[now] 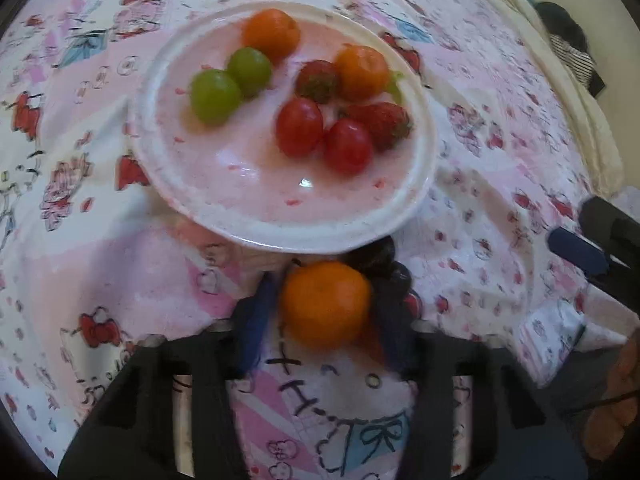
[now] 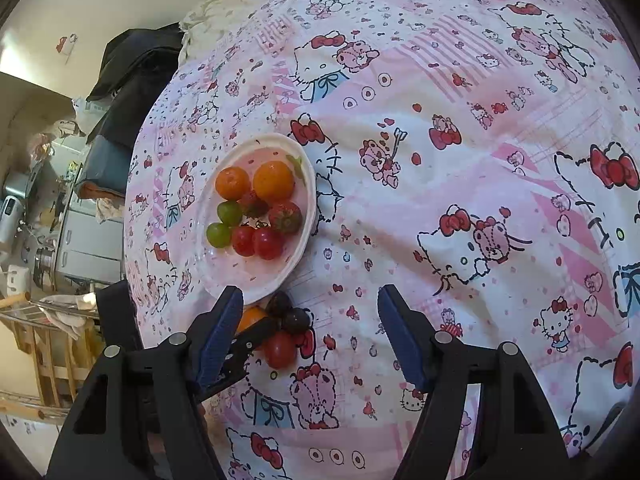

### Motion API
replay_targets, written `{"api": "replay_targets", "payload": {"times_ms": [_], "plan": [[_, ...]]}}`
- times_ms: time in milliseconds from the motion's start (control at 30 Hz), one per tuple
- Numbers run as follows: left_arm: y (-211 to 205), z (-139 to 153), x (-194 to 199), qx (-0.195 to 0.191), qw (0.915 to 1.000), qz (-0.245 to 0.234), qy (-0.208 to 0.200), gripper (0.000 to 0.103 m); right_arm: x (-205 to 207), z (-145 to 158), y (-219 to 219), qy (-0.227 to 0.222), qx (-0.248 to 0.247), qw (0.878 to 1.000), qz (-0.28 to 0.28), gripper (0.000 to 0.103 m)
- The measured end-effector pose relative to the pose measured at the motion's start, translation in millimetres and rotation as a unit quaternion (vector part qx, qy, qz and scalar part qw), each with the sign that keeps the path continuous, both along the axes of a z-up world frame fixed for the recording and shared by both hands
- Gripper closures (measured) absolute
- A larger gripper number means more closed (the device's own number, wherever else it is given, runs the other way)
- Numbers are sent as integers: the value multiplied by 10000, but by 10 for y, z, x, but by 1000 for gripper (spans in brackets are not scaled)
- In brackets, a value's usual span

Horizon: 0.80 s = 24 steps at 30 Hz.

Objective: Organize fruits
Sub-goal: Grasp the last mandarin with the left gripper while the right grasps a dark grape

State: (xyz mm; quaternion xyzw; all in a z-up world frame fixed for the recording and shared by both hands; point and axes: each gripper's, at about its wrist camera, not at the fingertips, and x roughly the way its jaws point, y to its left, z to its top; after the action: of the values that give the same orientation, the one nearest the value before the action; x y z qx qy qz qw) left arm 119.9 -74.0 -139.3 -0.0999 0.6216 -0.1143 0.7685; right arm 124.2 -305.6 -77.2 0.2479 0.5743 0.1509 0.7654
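A white plate [image 1: 208, 216] [image 2: 310, 196] on the patterned cloth holds two small oranges [image 1: 272, 34], two green grapes [image 1: 216, 96], two strawberries [image 1: 380, 124] and two cherry tomatoes [image 1: 300, 126]. Just in front of the plate, my left gripper [image 1: 324, 312] is shut on a third small orange [image 1: 326, 304] [image 2: 249, 318], one blue finger on each side of it. Dark grapes [image 1: 384, 256] [image 2: 288, 312] and a loose cherry tomato [image 2: 280, 350] lie on the cloth beside it. My right gripper [image 2: 310, 292] hovers open above the cloth, to the right of these, holding nothing.
The pink cartoon-print cloth [image 2: 460, 160] covers a soft, wrinkled surface. Its left edge drops off toward dark clothing [image 2: 132, 76], shelves and household clutter [image 2: 48, 240]. The right gripper's blue finger [image 1: 576, 248] shows at the right edge of the left wrist view.
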Motion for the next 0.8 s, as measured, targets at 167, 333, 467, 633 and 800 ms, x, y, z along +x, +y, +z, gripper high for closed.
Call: {"api": "replay_targets", "payload": {"times_ms": [167, 333, 467, 633, 800], "plan": [[68, 114, -85, 129, 9998, -65, -109, 66, 10, -23, 84, 14, -39, 9999, 144, 30], [272, 350, -212, 314, 9991, 35, -280, 66, 16, -151, 280, 190, -202, 9979, 593, 33], [423, 613, -299, 758, 9958, -54, -513, 66, 13, -288, 513, 323, -418, 9930, 1054, 53], [704, 900, -410, 985, 9925, 117, -719, 66, 56, -434, 830, 338, -842, 9843, 1513, 62], [869, 902, -433, 858, 9924, 459, -747, 65, 111, -587, 1039, 362, -1336, 9740, 1796, 67]]}}
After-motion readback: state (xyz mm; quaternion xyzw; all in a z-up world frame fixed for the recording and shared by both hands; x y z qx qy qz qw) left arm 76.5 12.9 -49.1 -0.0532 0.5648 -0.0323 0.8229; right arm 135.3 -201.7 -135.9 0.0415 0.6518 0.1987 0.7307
